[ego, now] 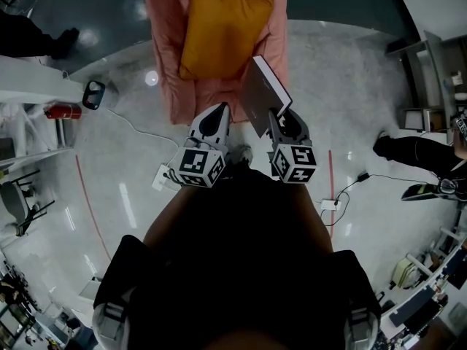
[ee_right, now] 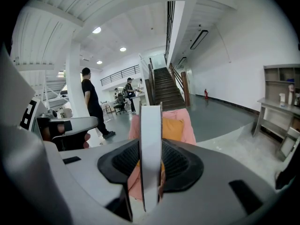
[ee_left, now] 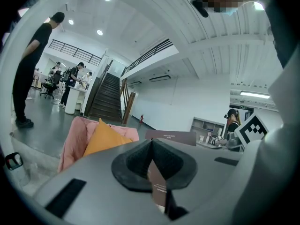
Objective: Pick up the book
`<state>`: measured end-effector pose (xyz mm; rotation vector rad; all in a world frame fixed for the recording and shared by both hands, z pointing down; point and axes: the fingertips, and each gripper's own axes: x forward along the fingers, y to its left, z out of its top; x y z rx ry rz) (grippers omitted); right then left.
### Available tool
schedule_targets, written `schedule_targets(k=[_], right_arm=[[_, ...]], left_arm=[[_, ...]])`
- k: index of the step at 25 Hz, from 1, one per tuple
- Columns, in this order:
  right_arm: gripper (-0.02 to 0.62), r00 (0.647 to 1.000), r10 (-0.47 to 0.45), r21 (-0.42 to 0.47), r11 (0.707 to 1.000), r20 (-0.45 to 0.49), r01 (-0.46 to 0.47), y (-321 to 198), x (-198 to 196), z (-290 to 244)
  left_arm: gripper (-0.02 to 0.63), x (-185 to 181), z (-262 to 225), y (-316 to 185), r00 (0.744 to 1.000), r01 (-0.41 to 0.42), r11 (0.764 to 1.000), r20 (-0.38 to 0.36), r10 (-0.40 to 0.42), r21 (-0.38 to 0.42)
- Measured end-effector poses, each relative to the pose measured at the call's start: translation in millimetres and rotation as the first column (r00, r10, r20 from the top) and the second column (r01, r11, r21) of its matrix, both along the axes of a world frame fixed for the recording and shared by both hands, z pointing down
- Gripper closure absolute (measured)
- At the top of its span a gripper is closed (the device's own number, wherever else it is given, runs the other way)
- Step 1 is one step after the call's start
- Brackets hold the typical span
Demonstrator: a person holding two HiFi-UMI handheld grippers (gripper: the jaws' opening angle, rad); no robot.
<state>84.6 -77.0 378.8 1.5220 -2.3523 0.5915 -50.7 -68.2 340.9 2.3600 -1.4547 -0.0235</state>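
Observation:
The book (ego: 264,93), dark-covered with white page edges, stands tilted in the air in front of a pink armchair (ego: 164,57) that bears an orange cushion (ego: 222,28). My right gripper (ego: 281,119) is shut on its lower edge. In the right gripper view the book (ee_right: 151,139) shows edge-on between the pads of the right gripper (ee_right: 151,146). My left gripper (ego: 214,119) hovers just left of the book, jaws together. In the left gripper view a thin brown printed card (ee_left: 157,186) sits between the pads of the left gripper (ee_left: 152,149), and the book (ee_left: 171,136) shows beyond.
The floor is pale and polished, with a power strip (ego: 330,204), cables and a red fire extinguisher (ego: 62,111). A person in black (ee_left: 28,69) stands at the left, with a staircase (ee_left: 105,97) behind. A shelf unit (ee_right: 276,97) lines the right wall.

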Motion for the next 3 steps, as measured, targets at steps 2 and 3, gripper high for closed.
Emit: schedule_targets(k=[2,3], right_arm=[[0.451,1.0,0.002,0.003,1.0,-0.001,-0.002,0.2,0.6,-0.1],[0.451,1.0,0.003,0.004,1.0,-0.001,-0.003,0.4,0.7,-0.1]], left_arm=[[0.598,1.3,-0.1,-0.8,1.0,-0.004,1.0,-0.002,0.004,0.003],[0.598,1.8,-0.2,-1.2,1.0,-0.006,1.0,-0.002,0.006,0.004]])
